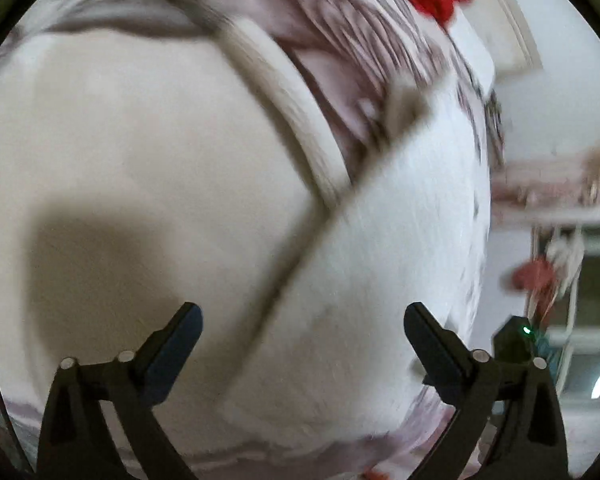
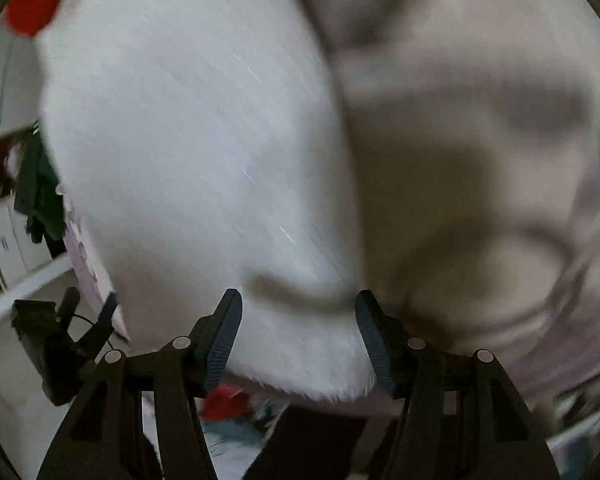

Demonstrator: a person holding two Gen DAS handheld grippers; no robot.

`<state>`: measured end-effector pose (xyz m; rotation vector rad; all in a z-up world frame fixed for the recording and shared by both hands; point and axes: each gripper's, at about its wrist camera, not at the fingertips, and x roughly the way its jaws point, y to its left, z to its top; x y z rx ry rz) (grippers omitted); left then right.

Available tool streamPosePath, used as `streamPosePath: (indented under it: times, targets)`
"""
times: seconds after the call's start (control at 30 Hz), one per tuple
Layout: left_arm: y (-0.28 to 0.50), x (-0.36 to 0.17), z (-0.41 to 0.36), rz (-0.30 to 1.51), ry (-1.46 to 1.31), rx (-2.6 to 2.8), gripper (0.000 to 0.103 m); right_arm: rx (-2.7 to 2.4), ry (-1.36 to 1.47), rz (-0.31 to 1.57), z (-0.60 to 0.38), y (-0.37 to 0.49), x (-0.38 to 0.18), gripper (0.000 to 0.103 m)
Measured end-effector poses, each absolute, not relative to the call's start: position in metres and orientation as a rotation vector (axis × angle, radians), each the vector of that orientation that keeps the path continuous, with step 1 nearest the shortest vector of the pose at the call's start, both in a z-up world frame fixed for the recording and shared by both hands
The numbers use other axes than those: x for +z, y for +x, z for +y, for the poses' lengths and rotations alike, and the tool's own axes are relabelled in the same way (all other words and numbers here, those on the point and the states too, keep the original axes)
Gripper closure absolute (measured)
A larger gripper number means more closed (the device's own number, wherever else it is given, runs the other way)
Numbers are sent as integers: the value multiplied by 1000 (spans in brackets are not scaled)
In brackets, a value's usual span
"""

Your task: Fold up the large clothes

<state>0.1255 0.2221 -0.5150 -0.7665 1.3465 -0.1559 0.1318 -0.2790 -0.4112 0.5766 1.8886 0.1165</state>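
Showing fuzzy wht garment (image 1: 400, 220), blurred.

fuzzy white cloth (image 2: 188, 140), matt beige cloth (image 1: 132, 140)

From my left-hand feed I see a pale wall (image 1: 560, 128) on the right side, with a long shelf (image 1: 556, 196) running across it, cluttered with things too smeared to name. Below it sits a window (image 1: 596, 280) with a white frame, dark glass behind. On the right-hand feed, the left edge shows a white cabinet (image 2: 16, 240), possibly drawers, and a white rail (image 2: 24, 292) slanting past it. Everything is badly motion-blurred; light is soft and indoor.
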Motion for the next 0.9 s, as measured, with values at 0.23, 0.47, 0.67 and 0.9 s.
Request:
streamPosePath:
  times: [0.23, 0.47, 0.67, 0.9]
  targets:
    - [101, -496, 171, 1369, -626, -200, 95, 41, 690, 1786, -301, 84, -406, 86]
    - [115, -540, 163, 1461, -582, -200, 94, 54, 602, 1810, -301, 76, -413, 86]
    - [114, -531, 198, 1463, -782, -263, 81, 139, 707, 1866, -307, 89, -426, 63]
    - [106, -566, 198, 1492, -946, -346, 32, 297, 863, 1848, -321, 82, -458, 42]
